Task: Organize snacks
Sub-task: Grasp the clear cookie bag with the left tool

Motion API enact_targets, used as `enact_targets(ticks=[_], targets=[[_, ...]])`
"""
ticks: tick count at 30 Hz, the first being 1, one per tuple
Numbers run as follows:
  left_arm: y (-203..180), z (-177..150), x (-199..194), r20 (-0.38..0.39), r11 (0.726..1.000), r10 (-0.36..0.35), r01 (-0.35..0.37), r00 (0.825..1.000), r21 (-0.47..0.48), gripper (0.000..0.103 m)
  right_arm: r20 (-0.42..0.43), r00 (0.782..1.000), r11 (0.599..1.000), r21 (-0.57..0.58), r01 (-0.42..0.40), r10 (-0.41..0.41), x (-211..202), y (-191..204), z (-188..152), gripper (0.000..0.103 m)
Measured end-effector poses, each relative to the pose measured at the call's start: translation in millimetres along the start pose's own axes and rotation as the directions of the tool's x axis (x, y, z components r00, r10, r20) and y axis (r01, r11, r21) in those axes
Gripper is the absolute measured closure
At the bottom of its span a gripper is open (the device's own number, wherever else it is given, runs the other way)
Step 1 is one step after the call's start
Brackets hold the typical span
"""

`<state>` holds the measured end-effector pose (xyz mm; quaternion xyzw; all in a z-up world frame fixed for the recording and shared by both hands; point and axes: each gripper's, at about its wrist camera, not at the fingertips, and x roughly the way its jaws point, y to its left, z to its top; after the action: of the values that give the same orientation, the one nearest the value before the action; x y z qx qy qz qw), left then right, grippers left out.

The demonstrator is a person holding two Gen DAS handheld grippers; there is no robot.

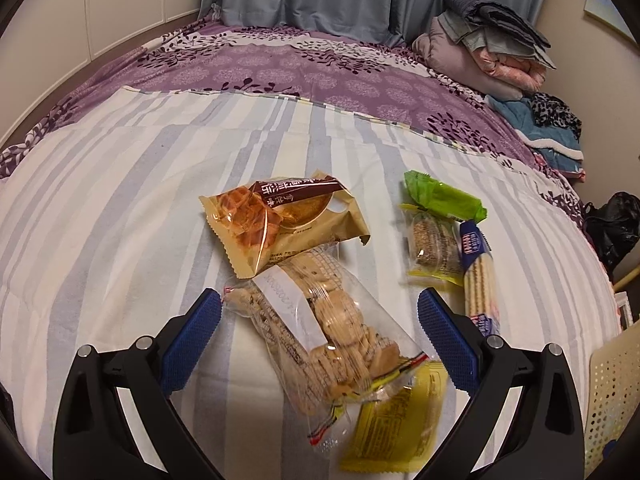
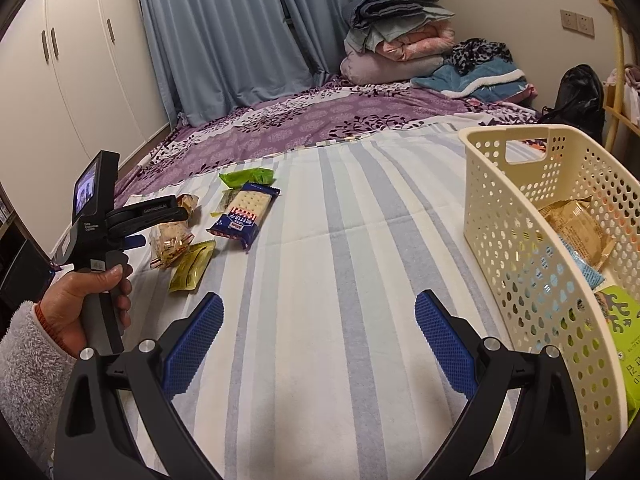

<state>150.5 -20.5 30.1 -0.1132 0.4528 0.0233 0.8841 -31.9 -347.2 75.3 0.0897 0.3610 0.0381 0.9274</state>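
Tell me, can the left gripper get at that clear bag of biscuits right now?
Probably yes. The left gripper is open, with its fingers on either side of the clear bag of biscuits. Nothing lies on its middle; only the tan pastry packet overlaps its far end.

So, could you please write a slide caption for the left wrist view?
Open left gripper straddling a clear bag of biscuits on the striped bedspread, other wrapped snacks nearby.

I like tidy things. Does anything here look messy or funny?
Yes. Loose snacks lie scattered on the bed: the clear cookie bag lies across a yellow packet while the basket holds only a few.
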Motion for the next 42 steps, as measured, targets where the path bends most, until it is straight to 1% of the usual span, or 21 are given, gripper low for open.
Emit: enact_targets(ticks=[4, 6, 11, 15, 18, 21, 23, 24, 29, 32, 38, 42], targets=[[5, -3, 11, -0.013, 1.0, 0.008, -0.008, 1.0, -0.002, 0.003, -0.009, 1.0, 1.0, -0.005, -0.001, 0.001, 7, 3, 1, 0.007], [8, -5, 12, -0.009, 1.0, -0.017, 0.017, 1.0, -0.007, 0.003, -0.014, 1.0, 1.0, -0.007, -0.003, 0.002, 9, 4, 1, 0.007], [10, -9, 11, 0.014, 0.999, -0.04, 0.04, 0.999, 0.017, 0.004, -0.025, 1.0, 1.0, -0.014, -0.008, 0.008, 14, 10, 0, 0.007], [15, -13, 8, 0.017, 0.998, -0.067, 0.067, 0.998, 0.013, 0.01, -0.027, 1.0, 1.0, -0.025, -0.013, 0.012, 16, 15, 0, 0.007], [18, -16, 3, 0.018, 0.995, -0.101, 0.101, 0.995, 0.012, 0.023, -0.028, 0.999, 0.999, -0.029, -0.016, 0.015, 15, 19, 0, 0.007], [18, -19, -1, 0.018, 0.994, -0.107, 0.107, 0.994, 0.026, 0.029, -0.027, 0.999, 0.999, -0.034, -0.02, 0.019, 15, 22, 1, 0.007], [20, -21, -4, 0.017, 0.993, -0.112, 0.112, 0.994, 0.026, 0.031, -0.025, 0.999, 0.999, -0.039, -0.023, 0.022, 14, 24, 1, 0.007], [22, -22, -5, 0.015, 0.993, -0.117, 0.117, 0.993, 0.025, 0.035, -0.025, 0.999, 0.999, -0.042, -0.024, 0.023, 14, 26, 1, 0.007], [30, -28, -12, 0.01, 0.993, -0.112, 0.112, 0.994, 0.033, 0.035, -0.025, 0.999, 0.998, -0.049, -0.032, 0.031, 13, 30, 0, 0.007], [29, -26, -12, 0.005, 0.993, -0.108, 0.108, 0.994, 0.043, 0.034, -0.03, 0.999, 0.998, -0.053, -0.041, 0.039, 15, 34, 0, 0.007], [26, -18, -4, -0.011, 0.996, -0.086, 0.087, 0.996, 0.033, 0.033, -0.039, 0.998, 0.996, -0.076, -0.048, 0.046, 16, 44, -2, 0.007], [24, -16, 2, -0.013, 0.995, -0.079, 0.079, 0.997, 0.055, 0.033, -0.052, 0.998, 0.996, -0.076, -0.05, 0.047, 20, 46, -5, 0.007]])
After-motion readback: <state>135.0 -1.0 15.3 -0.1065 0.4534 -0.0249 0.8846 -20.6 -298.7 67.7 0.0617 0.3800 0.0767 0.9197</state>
